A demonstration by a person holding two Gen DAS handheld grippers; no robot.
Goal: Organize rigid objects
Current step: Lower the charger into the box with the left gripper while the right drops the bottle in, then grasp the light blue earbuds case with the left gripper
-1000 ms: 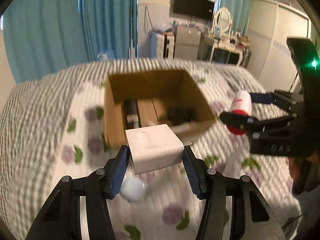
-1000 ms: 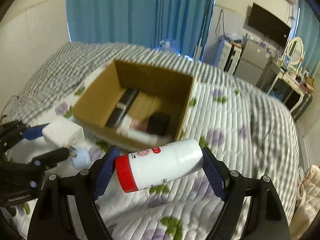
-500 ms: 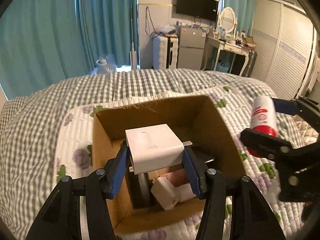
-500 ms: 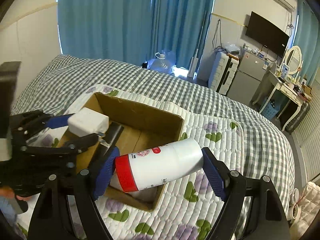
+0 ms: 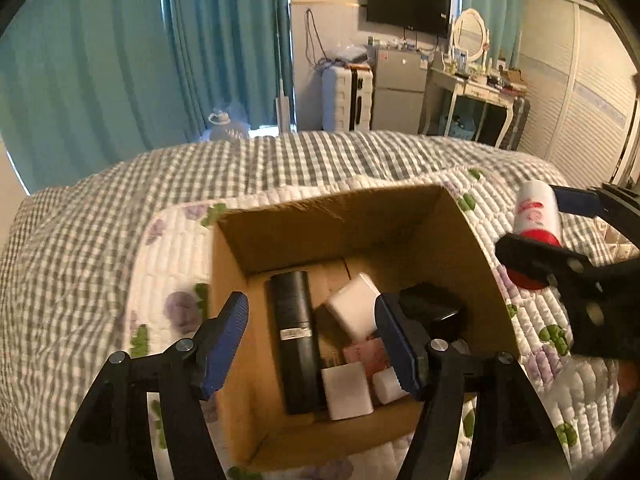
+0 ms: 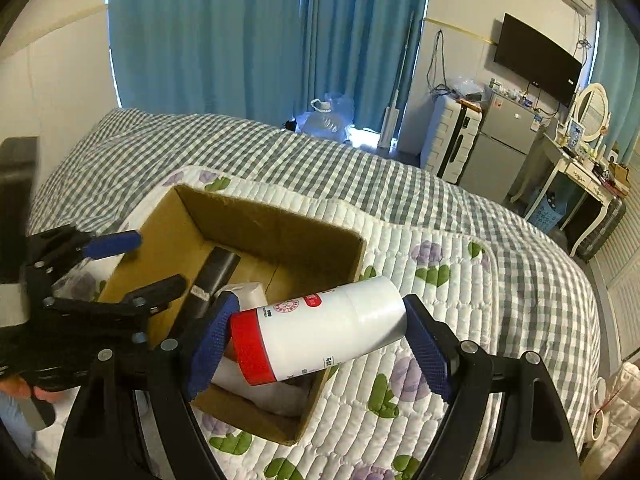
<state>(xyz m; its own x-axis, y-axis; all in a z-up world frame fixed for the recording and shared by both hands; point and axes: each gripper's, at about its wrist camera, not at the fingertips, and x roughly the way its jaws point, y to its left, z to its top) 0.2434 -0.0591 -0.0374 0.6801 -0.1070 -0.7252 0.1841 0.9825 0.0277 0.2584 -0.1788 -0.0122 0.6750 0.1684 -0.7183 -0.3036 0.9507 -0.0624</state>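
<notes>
An open cardboard box (image 5: 240,320) stands on the bed and also shows in the right wrist view (image 6: 160,240). Inside lie a black cylinder (image 5: 294,340), several white blocks such as a white cube (image 5: 346,390), a pink packet (image 5: 366,354) and a black item (image 5: 434,308). My left gripper (image 5: 312,344) is open and empty above the box; it also shows in the right wrist view (image 6: 132,260). My right gripper (image 6: 316,340) is shut on a white bottle with a red cap (image 6: 316,336), held sideways above the box's near right corner; the bottle also shows in the left wrist view (image 5: 536,220).
The bed carries a flowered quilt (image 6: 460,280) over a grey checked cover (image 5: 80,240). Blue curtains (image 5: 120,60), a suitcase (image 5: 346,98), a small fridge (image 5: 398,96) and a dressing table (image 5: 476,92) stand beyond the bed.
My left gripper has opened above the box and the white cube it held now lies inside. My right gripper has carried the bottle closer over the box.
</notes>
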